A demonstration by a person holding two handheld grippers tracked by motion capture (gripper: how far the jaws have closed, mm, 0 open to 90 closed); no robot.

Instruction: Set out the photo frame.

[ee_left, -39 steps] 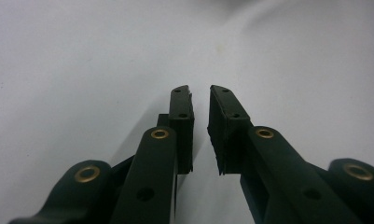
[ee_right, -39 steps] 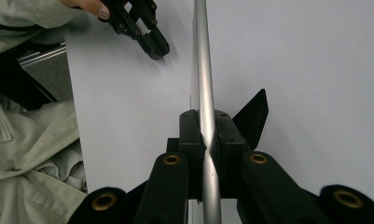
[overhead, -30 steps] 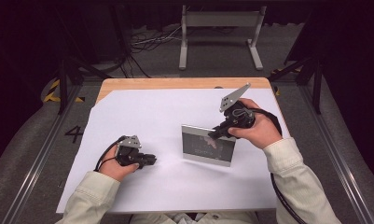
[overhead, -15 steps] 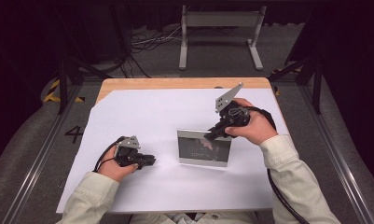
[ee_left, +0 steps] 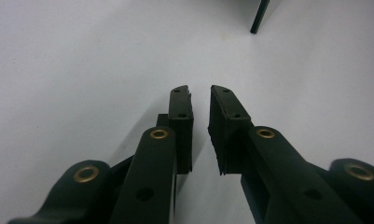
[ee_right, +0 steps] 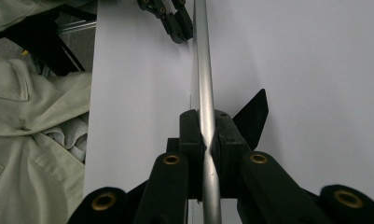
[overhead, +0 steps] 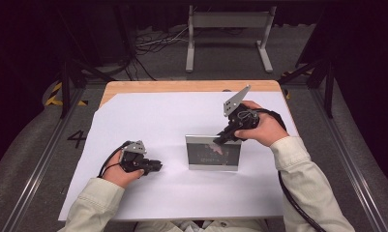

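1. On the white sheet (overhead: 172, 121) covering the table, a picture frame (overhead: 214, 152) stands upright near the middle, its glass facing the person.
2. The right gripper (overhead: 222, 137) pinches the frame's top edge near its right corner; in the right gripper view the silver rim (ee_right: 206, 93) runs straight between the two pads (ee_right: 189, 140), which press on it from both sides.
3. The left gripper (overhead: 155, 166) rests low on the sheet, to the left of the frame and apart from it. Its jaws stand a little apart with nothing between them, as the left gripper view shows (ee_left: 199, 130).
4. A dark prop leg (ee_right: 252, 114) sticks out behind the frame in the right gripper view, so the frame looks meant to stand by itself on that leg.
5. To set it well, I would keep the pinch firm and square on the rim, since metal and glass can slip or twist in a narrow grip.
6. Lower or adjust it slowly, so the bottom edge and the prop leg both sit flat on the sheet before letting go.
7. The left gripper is near enough to steady the frame's left side if it tips; bringing it up gently avoids knocking the frame over.
8. Ease the pads off, not pulling sideways, or the frame may topple.
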